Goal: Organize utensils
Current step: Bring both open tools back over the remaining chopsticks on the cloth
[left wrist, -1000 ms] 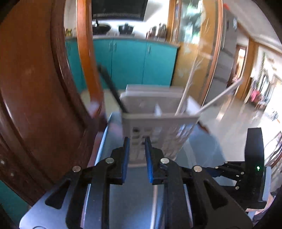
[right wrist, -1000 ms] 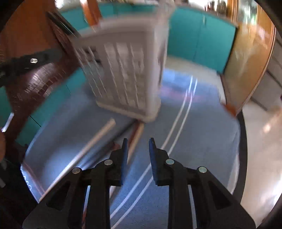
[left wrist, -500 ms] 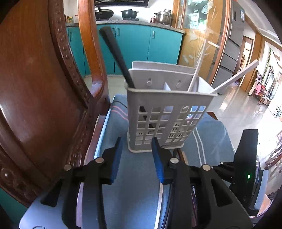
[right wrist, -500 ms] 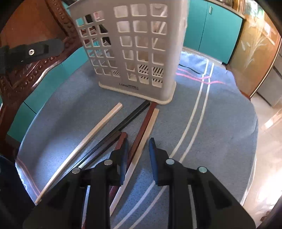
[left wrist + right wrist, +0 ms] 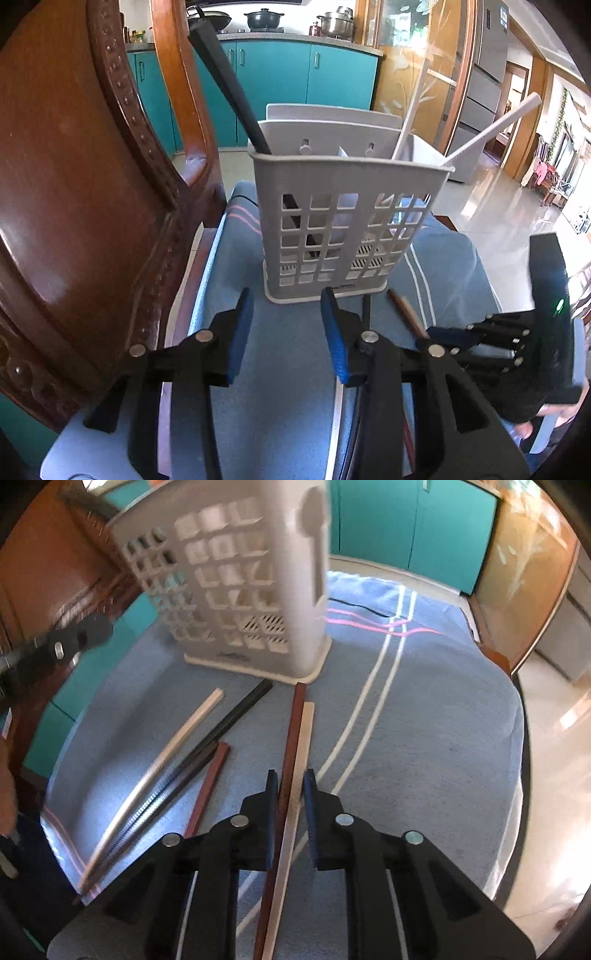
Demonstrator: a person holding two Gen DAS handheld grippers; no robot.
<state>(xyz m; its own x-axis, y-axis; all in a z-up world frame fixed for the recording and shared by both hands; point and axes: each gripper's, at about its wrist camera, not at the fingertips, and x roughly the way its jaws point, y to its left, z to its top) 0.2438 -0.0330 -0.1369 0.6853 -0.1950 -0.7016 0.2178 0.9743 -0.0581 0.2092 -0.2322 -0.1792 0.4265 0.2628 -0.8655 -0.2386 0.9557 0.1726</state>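
- While the grey plastic lattice-sided utensil caddy point(image 5: 347, 221) stands upright on the blue striped cloth point(image 5: 424, 738), several chopsticks lie loose on the cloth just in front of its base.
- Inside the caddy, a black chopstick point(image 5: 225, 85) leans out of its left compartment, and two white chopsticks point(image 5: 491, 129) lean out of its right one.
- The left gripper point(image 5: 286, 328) sits just in front of the caddy's base with its blue-padded jaws spread; they have just been opening, and nothing lies between them.
- The right gripper point(image 5: 290, 805) points down at the cloth in front of the caddy; its jaws have just been closing around a reddish-brown chopstick point(image 5: 291, 746) and a pale cream chopstick point(image 5: 304, 738) lying side by side, though a gap still shows beside the pads.
- Left of that pair, as seen from the caddy's front, lie a second reddish-brown chopstick point(image 5: 208, 786), a black chopstick point(image 5: 229, 720) and a whitish chopstick point(image 5: 184, 734).
- A carved brown wooden chair back point(image 5: 74, 184) rises to the caddy's left.
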